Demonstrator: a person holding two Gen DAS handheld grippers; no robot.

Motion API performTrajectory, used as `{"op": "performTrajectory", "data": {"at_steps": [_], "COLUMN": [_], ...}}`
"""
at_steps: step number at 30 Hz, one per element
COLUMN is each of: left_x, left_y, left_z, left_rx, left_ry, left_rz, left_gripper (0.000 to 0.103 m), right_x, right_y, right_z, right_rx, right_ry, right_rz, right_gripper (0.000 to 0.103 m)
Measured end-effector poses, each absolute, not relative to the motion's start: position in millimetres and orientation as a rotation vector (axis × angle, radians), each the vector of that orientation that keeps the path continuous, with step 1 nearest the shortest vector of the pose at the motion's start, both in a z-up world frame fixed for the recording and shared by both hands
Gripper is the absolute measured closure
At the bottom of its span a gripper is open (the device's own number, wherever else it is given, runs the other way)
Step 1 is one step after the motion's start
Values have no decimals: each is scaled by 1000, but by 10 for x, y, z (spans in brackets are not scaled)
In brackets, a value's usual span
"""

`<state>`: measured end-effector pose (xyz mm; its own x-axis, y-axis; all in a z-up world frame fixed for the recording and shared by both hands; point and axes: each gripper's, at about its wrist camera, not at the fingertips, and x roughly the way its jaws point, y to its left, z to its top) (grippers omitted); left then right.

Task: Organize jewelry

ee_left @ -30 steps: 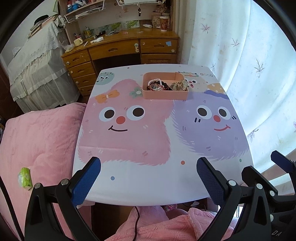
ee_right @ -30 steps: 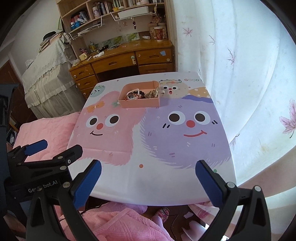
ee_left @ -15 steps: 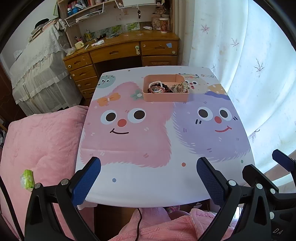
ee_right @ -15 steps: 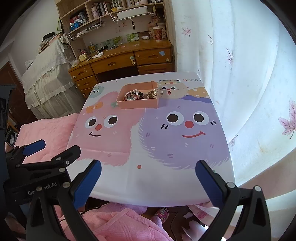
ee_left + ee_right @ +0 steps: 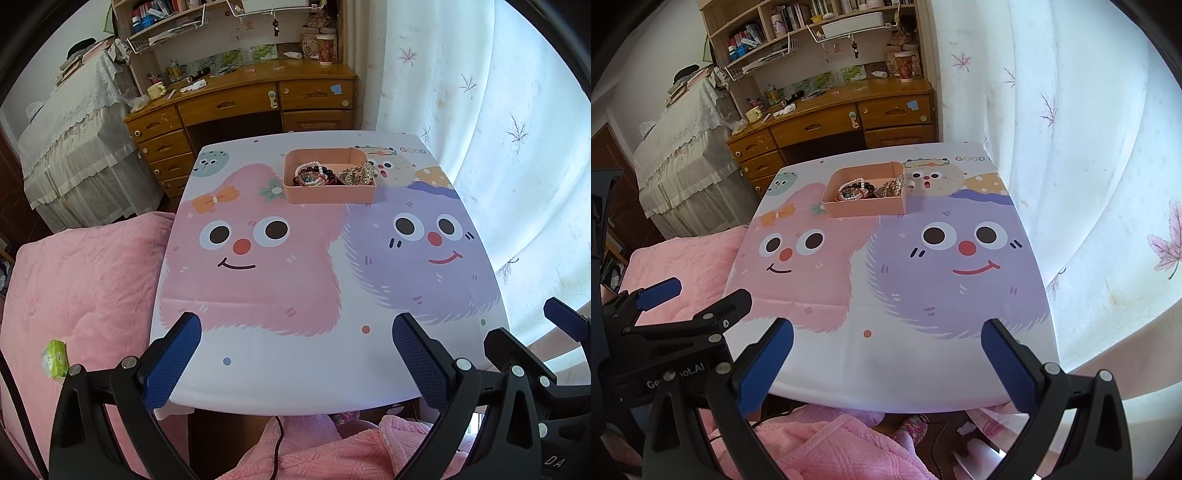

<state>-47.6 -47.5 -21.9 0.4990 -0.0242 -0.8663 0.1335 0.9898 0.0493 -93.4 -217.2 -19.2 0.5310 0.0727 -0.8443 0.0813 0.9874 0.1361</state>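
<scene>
Your left gripper (image 5: 297,350) and right gripper (image 5: 886,354) hang over the table's (image 5: 295,380) near edge, fingers spread wide, gripping nothing. Far across the cartoon-printed top sits the pink tray (image 5: 328,194), beaded bracelets (image 5: 314,175) left, gold jewelry (image 5: 356,173) right.

A bedroom was seen, pretty lived-in. The bench (image 5: 295,369) was covered with a cartoon-monster print in pink and purple. Behind it a wooden desk (image 5: 240,107) with drawers was cluttered, and bookshelves (image 5: 798,22) were packed above it. A lace-draped bed (image 5: 74,140) was pushed to the left, a pink quilt (image 5: 81,288) was spread nearer, and strong daylight was filtered through leaf-patterned white curtains (image 5: 498,129).
</scene>
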Motion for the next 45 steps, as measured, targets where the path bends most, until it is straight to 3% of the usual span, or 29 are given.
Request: {"op": "performTrajectory", "data": {"at_steps": [45], "left_x": [-499], "left_y": [-483], "left_z": [-225], "left_rx": [130], "left_ry": [1037], "left_rz": [-87], "left_gripper": [1], "right_x": [-940], "right_y": [-2181], "right_z": [-216], "right_rx": [169], "right_ry": [1012], "right_rz": [2], "right_gripper": [1]}}
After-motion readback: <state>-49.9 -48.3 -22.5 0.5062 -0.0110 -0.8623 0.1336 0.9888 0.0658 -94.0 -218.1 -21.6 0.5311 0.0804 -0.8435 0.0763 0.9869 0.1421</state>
